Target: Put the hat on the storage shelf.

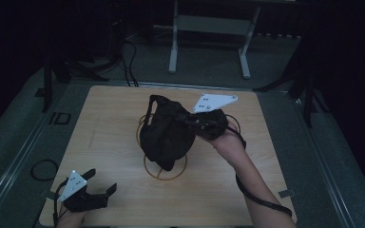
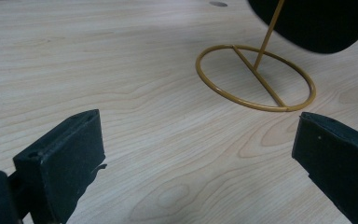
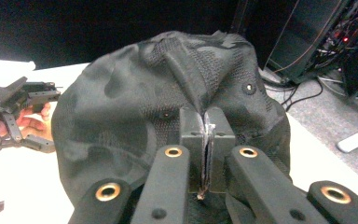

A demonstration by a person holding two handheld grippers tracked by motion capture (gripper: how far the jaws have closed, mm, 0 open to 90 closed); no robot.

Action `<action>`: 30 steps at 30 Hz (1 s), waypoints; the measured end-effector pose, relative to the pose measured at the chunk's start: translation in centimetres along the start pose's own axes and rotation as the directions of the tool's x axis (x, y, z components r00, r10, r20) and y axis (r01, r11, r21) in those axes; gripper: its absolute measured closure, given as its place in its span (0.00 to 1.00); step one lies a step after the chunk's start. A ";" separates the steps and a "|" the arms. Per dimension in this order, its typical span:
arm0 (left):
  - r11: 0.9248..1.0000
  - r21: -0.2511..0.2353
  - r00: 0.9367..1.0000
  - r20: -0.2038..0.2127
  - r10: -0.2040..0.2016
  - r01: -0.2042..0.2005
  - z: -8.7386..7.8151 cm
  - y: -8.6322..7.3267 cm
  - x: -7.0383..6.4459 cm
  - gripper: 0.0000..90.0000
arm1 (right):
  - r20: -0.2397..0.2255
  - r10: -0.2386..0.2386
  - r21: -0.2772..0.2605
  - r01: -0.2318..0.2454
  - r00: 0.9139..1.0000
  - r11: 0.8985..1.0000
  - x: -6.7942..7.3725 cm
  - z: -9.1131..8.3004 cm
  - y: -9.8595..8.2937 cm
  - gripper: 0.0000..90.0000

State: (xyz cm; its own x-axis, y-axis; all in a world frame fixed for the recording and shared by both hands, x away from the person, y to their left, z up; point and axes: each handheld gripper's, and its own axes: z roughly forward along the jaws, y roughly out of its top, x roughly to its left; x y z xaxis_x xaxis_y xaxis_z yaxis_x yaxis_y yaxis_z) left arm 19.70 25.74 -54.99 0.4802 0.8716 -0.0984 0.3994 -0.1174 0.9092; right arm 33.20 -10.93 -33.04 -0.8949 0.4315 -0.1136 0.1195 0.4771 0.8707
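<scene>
High view first: your left gripper [image 1: 105, 183] sits at the near-left corner of the bench [image 1: 114, 137], well left of the gold wire stand [image 1: 165, 167], jaws spread wide and holding nothing. The black cap [image 1: 166, 135] hangs over that stand, draped on its upright rod, and your right gripper [image 1: 190, 119] has its jaws pinched tight on a thin fold of the cap's fabric. That fold is the risk — it could slip free if you pull hard, or the cap could snag the rod and tip the light stand over. Left of the stand the bench lies bare, with plenty of room to swing in. Right of the stand your own forearm takes the space, and the bench edge lies not far beyond.
</scene>
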 end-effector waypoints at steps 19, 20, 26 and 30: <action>1.000 -0.005 1.000 0.002 -0.008 0.008 0.0 -0.2 0.0 0.03 | -0.035 0.008 -0.004 -0.008 0.999 1.000 0.3 1.4 -0.3 0.81; 1.000 -0.005 1.000 -0.001 -0.007 0.007 0.0 -0.2 0.0 0.03 | -0.038 0.010 -0.007 -0.010 0.999 1.000 0.3 1.4 -0.4 0.78; 1.000 -0.013 1.000 0.000 -0.010 0.010 -0.1 -0.2 0.0 0.03 | -0.029 0.004 -0.019 -0.005 1.000 1.000 0.6 1.3 -0.2 0.64; 1.000 -0.014 1.000 0.000 -0.015 0.015 -0.1 -0.2 0.0 0.03 | -0.022 0.011 -0.023 -0.011 1.000 1.000 0.5 0.9 0.0 0.60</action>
State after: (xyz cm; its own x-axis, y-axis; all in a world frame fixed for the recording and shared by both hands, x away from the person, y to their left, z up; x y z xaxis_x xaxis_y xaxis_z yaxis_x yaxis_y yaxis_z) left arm 19.57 25.83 -55.16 0.4744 0.8731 -0.1124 0.3959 -0.0976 0.9131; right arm 33.15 -10.00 -33.54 -0.9030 0.4194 -0.0935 0.1199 0.4548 0.8825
